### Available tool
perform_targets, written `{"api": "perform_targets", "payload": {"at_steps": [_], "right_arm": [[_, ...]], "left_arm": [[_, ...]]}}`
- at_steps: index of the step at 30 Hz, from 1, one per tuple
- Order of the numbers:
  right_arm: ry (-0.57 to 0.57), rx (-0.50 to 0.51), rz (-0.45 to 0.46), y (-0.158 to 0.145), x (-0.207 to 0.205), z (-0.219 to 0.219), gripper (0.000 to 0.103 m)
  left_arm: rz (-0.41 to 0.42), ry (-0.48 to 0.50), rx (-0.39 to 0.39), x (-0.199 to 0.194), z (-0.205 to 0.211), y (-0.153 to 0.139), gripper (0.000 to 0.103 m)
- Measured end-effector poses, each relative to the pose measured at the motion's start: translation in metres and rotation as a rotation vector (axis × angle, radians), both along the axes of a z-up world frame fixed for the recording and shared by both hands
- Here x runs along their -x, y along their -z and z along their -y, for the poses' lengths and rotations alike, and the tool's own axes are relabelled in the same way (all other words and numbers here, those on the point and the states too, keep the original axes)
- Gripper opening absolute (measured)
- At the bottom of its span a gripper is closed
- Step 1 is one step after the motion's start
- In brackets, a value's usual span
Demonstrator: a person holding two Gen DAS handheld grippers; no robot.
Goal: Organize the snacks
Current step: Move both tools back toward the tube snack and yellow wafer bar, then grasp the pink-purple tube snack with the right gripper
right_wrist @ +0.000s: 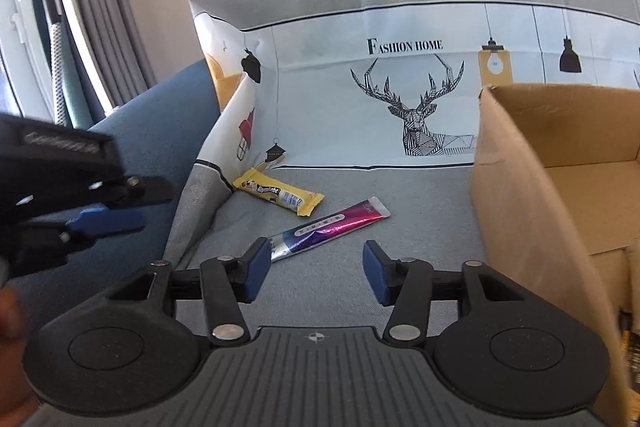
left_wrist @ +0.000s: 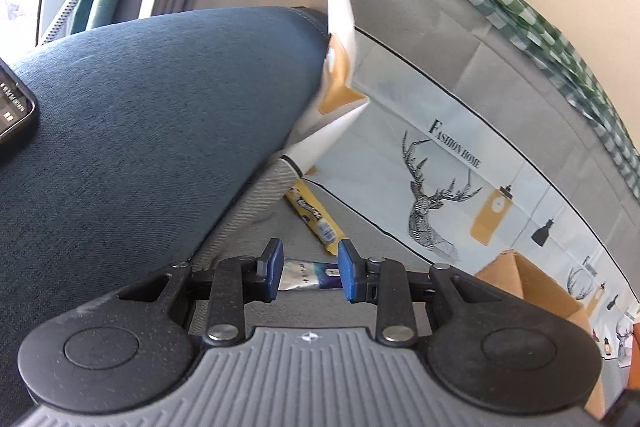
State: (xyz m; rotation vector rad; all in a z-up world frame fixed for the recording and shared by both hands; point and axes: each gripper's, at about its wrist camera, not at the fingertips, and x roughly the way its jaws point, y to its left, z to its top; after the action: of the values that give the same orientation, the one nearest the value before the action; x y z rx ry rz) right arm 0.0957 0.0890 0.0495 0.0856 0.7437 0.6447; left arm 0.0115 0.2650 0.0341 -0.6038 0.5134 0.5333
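A purple-and-pink snack tube (right_wrist: pixel 328 227) lies on the grey cloth. A yellow snack bar (right_wrist: pixel 278 195) lies just behind it, near the cloth's folded corner. My right gripper (right_wrist: pixel 314 273) is open, low over the cloth, with its left fingertip at the tube's silver end. My left gripper (left_wrist: pixel 308 271) is open with the tube's end (left_wrist: pixel 306 273) seen between its pads; it shows at the left of the right wrist view (right_wrist: pixel 108 205), above the blue cushion. The yellow bar (left_wrist: pixel 316 219) lies beyond the left gripper.
An open cardboard box (right_wrist: pixel 560 163) stands at the right on the cloth, also at the lower right of the left wrist view (left_wrist: pixel 532 287). A blue cushion (left_wrist: pixel 140 131) with a phone (left_wrist: pixel 12 107) on it lies left. A deer-print cloth wall (right_wrist: pixel 400 87) rises behind.
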Motion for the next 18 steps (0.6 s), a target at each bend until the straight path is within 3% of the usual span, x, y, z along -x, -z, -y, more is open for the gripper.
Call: {"api": "perform_targets", "payload": {"at_steps": [3,11,18], "right_arm": [[0.024,0.009,-0.019,0.015,-0.017,-0.019,0.064],[0.103,0.045,-0.113,0.063,-0.059,-0.063,0.094],[0.089,0.163,-0.102,0.086,-0.076,-0.102,0.1]], "left_arm": [[-0.008,-0.011,-0.017,-0.001,0.0,0.0,0.033],[-0.011,-0.011,-0.058,-0.004,0.002,-0.003,0.033],[-0.027,-0.003,-0.055,-0.01,0.003,0.001,0.033]]}}
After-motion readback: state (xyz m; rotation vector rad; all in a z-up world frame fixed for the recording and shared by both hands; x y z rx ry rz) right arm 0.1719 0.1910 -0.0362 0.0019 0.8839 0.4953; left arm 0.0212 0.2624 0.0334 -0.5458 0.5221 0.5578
